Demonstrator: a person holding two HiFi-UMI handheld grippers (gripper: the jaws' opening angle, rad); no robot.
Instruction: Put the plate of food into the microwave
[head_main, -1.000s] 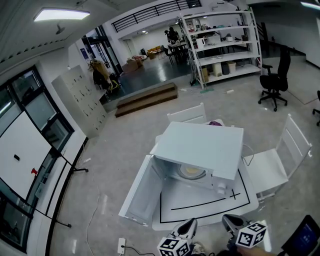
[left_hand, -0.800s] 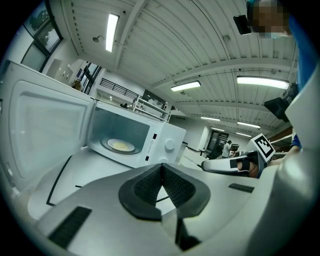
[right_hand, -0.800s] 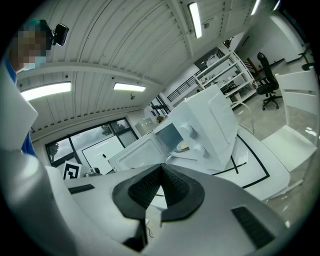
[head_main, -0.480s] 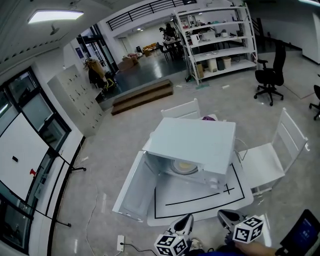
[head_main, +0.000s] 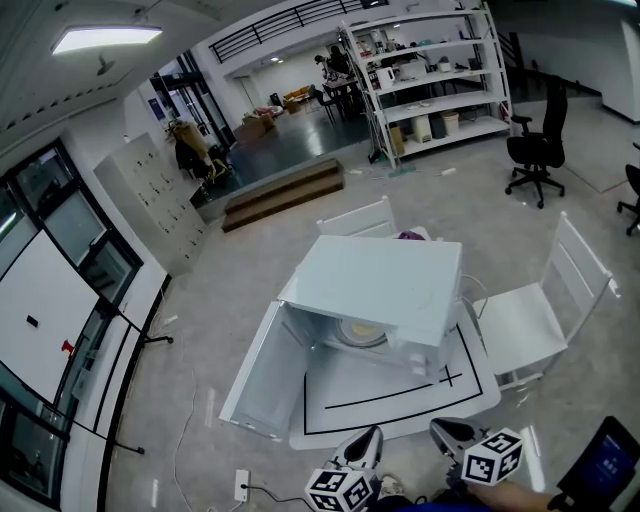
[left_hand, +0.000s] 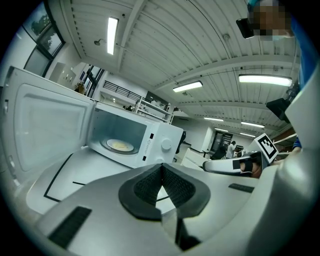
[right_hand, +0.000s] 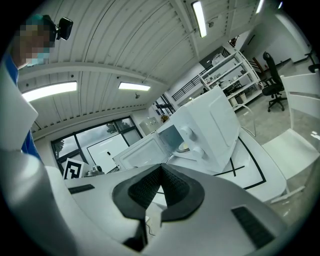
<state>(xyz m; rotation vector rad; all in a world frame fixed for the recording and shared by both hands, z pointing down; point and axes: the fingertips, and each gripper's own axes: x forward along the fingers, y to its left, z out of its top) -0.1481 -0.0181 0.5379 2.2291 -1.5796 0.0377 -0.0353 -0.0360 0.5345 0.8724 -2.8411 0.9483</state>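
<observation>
A white microwave (head_main: 385, 285) stands on a white table (head_main: 380, 395), its door (head_main: 262, 372) swung wide open to the left. Inside it, on the turntable, lies the plate of food (head_main: 359, 333), pale yellow; the left gripper view shows the plate (left_hand: 120, 146) too, and the right gripper view just shows its edge (right_hand: 183, 148). My left gripper (head_main: 369, 445) and right gripper (head_main: 447, 433) hang at the bottom of the head view, short of the table's near edge. Both are shut with nothing between the pads (left_hand: 161, 187), (right_hand: 160, 186).
Black tape lines (head_main: 400, 385) mark a rectangle on the table in front of the microwave. White chairs stand behind (head_main: 358, 218) and to the right (head_main: 545, 300) of the table. A black office chair (head_main: 535, 150) and shelving (head_main: 430, 75) are far off. A power cable (head_main: 245, 488) lies on the floor.
The head view has drifted back slightly, so the table and microwave sit a little higher and farther. Both grippers stay shut and low, nearly unmoved.
</observation>
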